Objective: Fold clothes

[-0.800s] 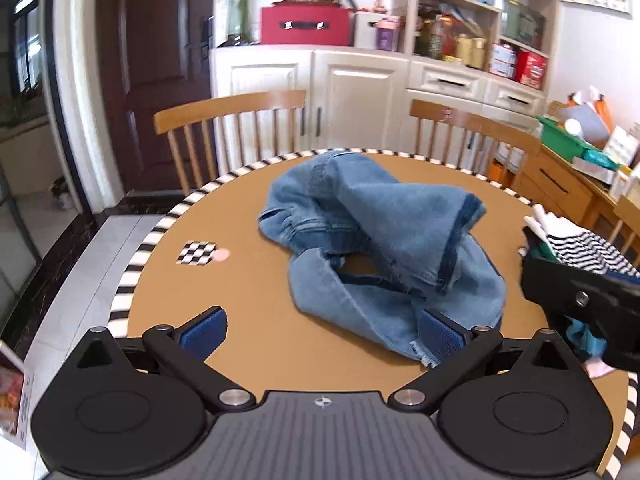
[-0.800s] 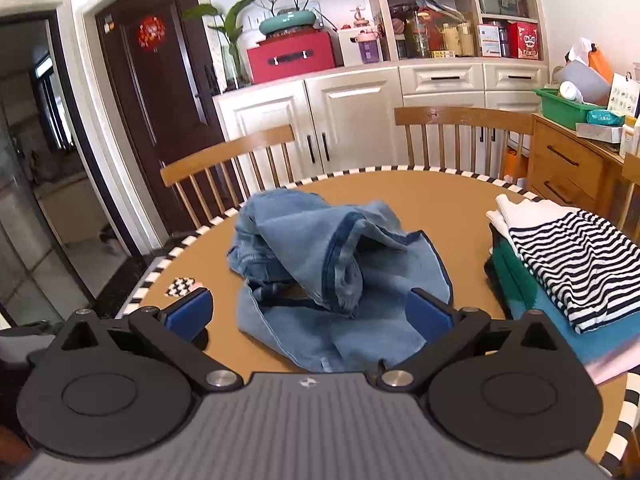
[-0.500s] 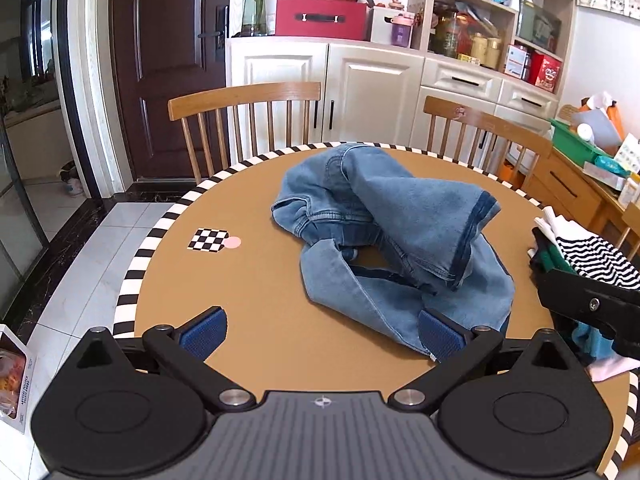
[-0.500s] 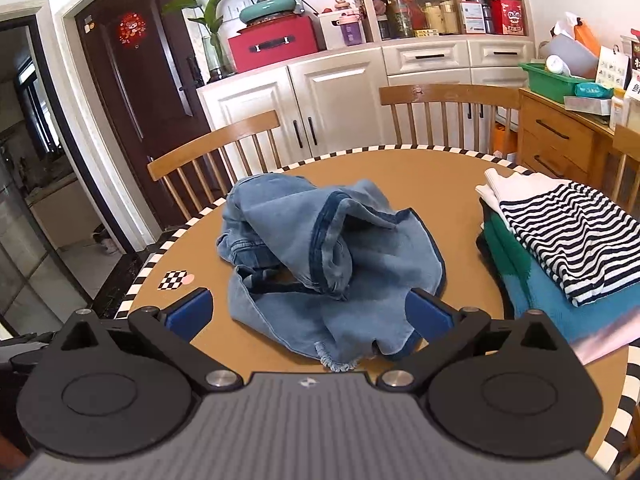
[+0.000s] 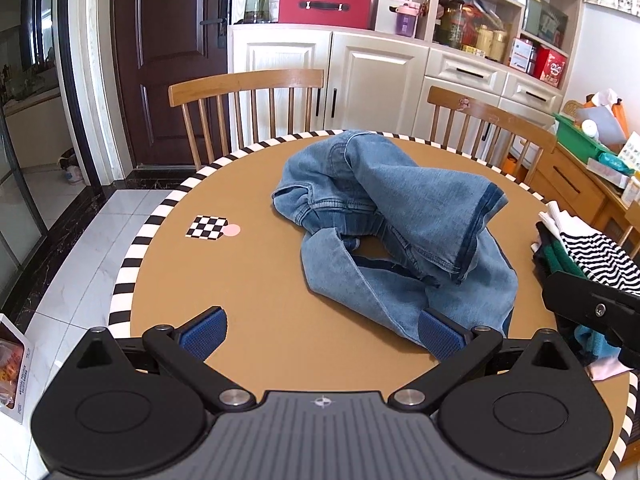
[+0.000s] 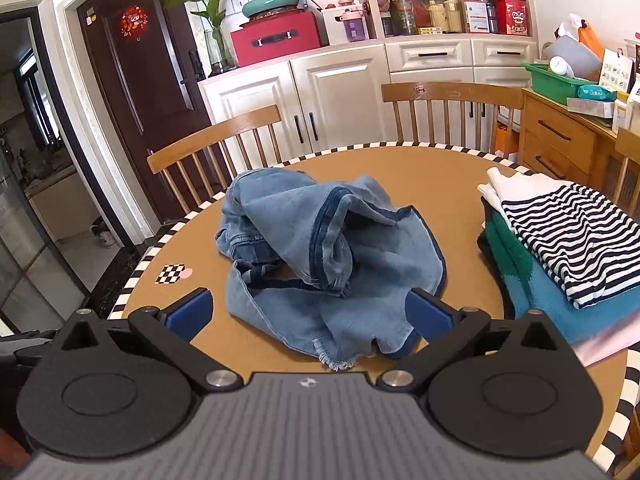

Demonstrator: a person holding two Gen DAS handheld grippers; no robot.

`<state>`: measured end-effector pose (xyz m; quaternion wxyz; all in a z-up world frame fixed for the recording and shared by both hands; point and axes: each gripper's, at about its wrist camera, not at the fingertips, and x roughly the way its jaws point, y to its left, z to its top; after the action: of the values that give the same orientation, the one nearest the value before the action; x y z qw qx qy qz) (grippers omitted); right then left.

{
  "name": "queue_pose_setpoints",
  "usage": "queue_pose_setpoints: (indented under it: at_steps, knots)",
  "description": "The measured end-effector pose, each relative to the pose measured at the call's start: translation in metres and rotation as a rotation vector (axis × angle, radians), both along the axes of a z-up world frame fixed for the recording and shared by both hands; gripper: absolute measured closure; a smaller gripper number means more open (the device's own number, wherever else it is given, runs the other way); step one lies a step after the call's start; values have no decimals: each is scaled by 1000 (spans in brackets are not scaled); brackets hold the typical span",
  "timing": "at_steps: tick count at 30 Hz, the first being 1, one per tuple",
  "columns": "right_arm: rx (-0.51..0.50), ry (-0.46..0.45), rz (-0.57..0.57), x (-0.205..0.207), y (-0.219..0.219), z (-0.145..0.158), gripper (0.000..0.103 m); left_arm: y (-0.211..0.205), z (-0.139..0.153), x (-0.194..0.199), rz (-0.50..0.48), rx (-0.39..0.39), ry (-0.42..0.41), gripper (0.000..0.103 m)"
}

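Both hand-held grippers are spread wide with nothing in them. The left hand-held gripper (image 5: pixel 322 332) hovers low over the near edge of the table (image 5: pixel 240 280), its right blue pad (image 5: pixel 438 336) right at the edge of the jeans (image 5: pixel 400 232), though I can't tell if it touches the denim. The right hand-held gripper (image 6: pixel 310 316) sits a bit further right, and a frayed hem of the jeans (image 6: pixel 320 256) lies in the gap between its fingers.

The jeans are a crumpled light-blue heap, not folded at all, roughly mid-table, one leg flopped over the rest with a darker hem showing. Off to the right, well apart from the heap, is a stack of folded clothes (image 6: pixel 560 256), with a black-and-white striped top uppermost and green, teal and pinkish pieces below.

The table itself is round, tan, with a black-and-white striped rim. There's a little checkerboard marker (image 5: pixel 207 227) with a pink dot stuck on its left side.

Room-wise: two wooden spindle-back chairs (image 5: pixel 244 84) at the far side, white cabinets (image 5: pixel 360 64) behind them with a red box (image 5: pixel 324 2) and a plant on top, open shelves full of jars and boxes, a dark brown door (image 5: pixel 160 40) on the left, a wooden dresser (image 6: pixel 560 136) on the right, and white tile floor (image 5: pixel 72 264).
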<state>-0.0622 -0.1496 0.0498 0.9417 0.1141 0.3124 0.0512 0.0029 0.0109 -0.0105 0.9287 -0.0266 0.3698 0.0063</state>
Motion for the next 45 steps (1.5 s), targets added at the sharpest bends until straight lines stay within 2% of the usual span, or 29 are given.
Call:
queue_pose_setpoints:
  at_steps: [31,38,45]
  knots:
    - [-4,42,9,7,2,-7,0,3,-7,11,2,-19,42,0]
    - [0,43,13,7,1,-7,0,2,-6,9,2,-8,39,0]
    - [41,76,41,17,-6,-12,0,-7,-9,19,-26,40,91,0]
